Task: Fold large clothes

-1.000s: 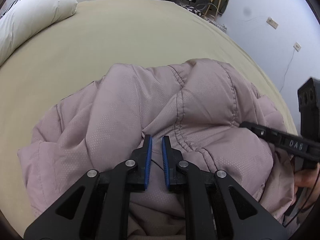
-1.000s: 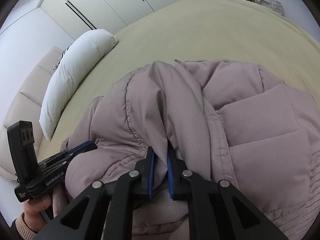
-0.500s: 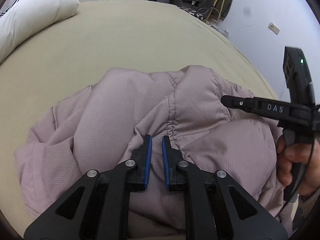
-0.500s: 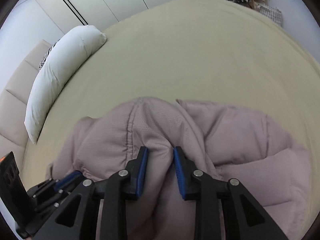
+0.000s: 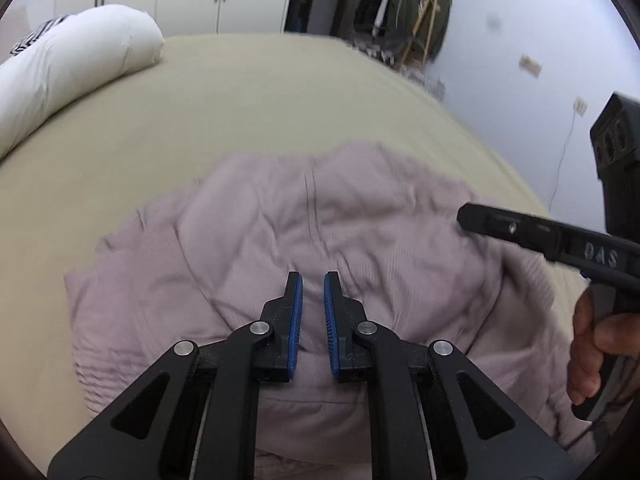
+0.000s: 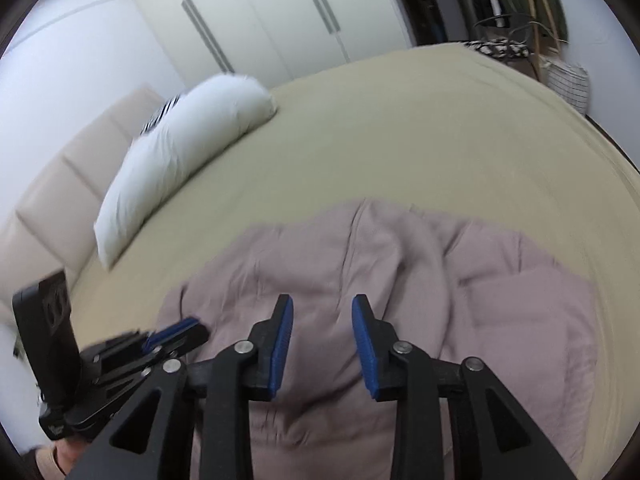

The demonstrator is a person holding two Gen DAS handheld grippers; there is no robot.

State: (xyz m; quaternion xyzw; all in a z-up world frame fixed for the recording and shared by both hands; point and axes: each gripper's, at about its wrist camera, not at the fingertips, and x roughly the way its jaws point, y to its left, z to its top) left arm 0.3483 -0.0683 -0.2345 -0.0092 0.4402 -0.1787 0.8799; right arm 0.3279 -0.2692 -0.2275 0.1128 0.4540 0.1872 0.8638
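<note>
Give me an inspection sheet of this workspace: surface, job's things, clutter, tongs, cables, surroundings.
Surface: beige bed sheet, smooth.
Job's things: mauve puffer jacket, crumpled in a heap at the near edge of the bed.
Clutter: white pillow at the headboard side, apart from the jacket.
Tongs: left tongs nearly shut, nothing between the pads; right tongs have just been opening, empty above the jacket.
Cables: thin cord hanging from a wall socket.
Surroundings: white wardrobe, clothes rack, padded headboard.

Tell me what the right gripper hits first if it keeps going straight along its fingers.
Most likely the mauve puffer jacket on the bed; the right gripper is open with only fabric ahead, though depth is unclear.
</note>
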